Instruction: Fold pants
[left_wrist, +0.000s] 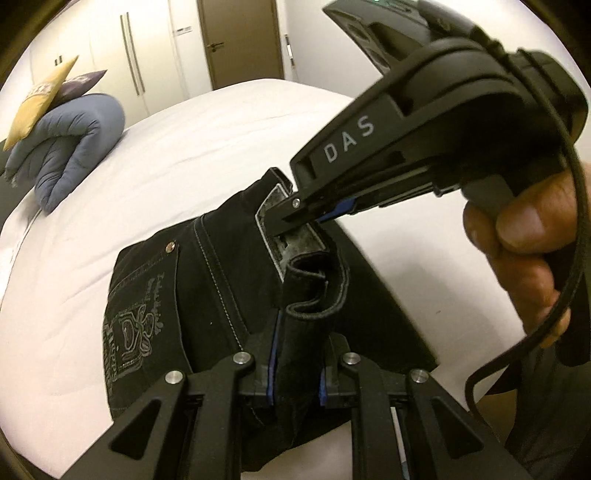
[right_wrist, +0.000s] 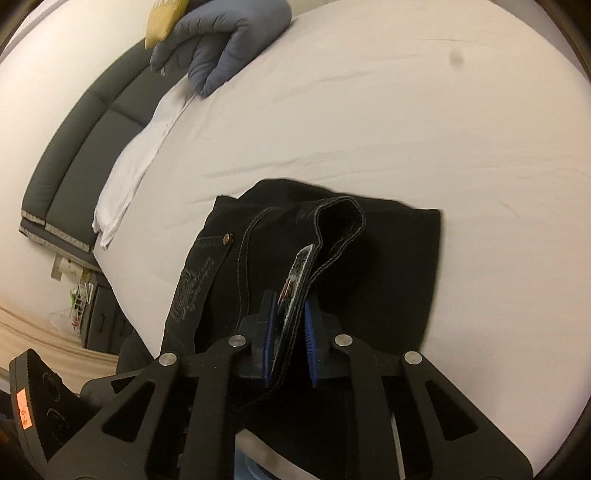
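Black jeans (left_wrist: 155, 280) with an embroidered back pocket lie on the white bed, lifted at the waistband. In the left wrist view my left gripper (left_wrist: 295, 369) is shut on a fold of the waistband. Farther along the same band, my right gripper (left_wrist: 295, 216) is clamped on the part with the grey inner label, a hand (left_wrist: 524, 240) holding its handle. In the right wrist view the right gripper (right_wrist: 290, 332) has its blue pads pressed on the label edge of the jeans (right_wrist: 388, 251), and the rest of the cloth is spread on the sheet beyond.
A folded blue duvet (left_wrist: 70, 140) with a yellow cushion (left_wrist: 40, 99) sits at the far left of the bed (left_wrist: 221, 155). A grey headboard (right_wrist: 74, 147) and a bunched white sheet (right_wrist: 136, 173) line the bed's left side. A door (left_wrist: 240, 37) and wardrobe stand behind.
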